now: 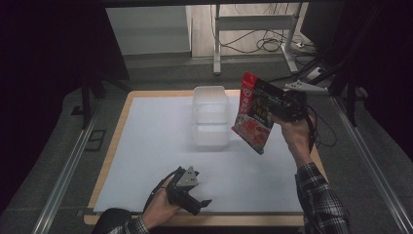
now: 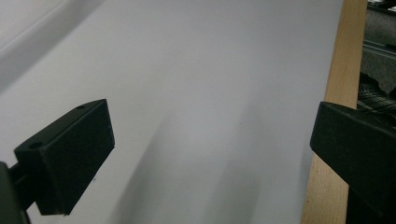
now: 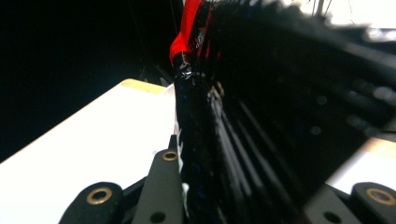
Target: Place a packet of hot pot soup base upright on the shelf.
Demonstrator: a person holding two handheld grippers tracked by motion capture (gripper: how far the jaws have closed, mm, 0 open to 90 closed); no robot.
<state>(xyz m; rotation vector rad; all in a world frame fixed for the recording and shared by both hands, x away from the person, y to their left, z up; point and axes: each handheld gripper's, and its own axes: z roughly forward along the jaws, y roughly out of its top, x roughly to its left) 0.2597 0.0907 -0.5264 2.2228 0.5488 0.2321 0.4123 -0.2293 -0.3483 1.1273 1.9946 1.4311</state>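
1. The table is your work area: a white sheet over a wooden board, with the wood showing as a thin border at the near, left and far edges. Most of the sheet lies bare, so you have free room to the left and in front of the container.
2. The clear plastic container stands open-topped near the far middle of the table, well in from every edge.
3. The snack bag, red at the top with printed food on its face, hangs tilted in the air just to the right of the container, above the sheet and touching nothing below it.
4. Your right gripper is clamped on the bag's right edge; in the right gripper view the dark foil runs up between the jaws.
5. Your left gripper rests low near the near edge, jaws spread wide and holding nothing, with the wooden border just beside it.
6. You look to be mid-carry. The next move likely calls for swinging the bag left over the container's rim and lowering it in, keeping its bottom corner clear of the near wall.
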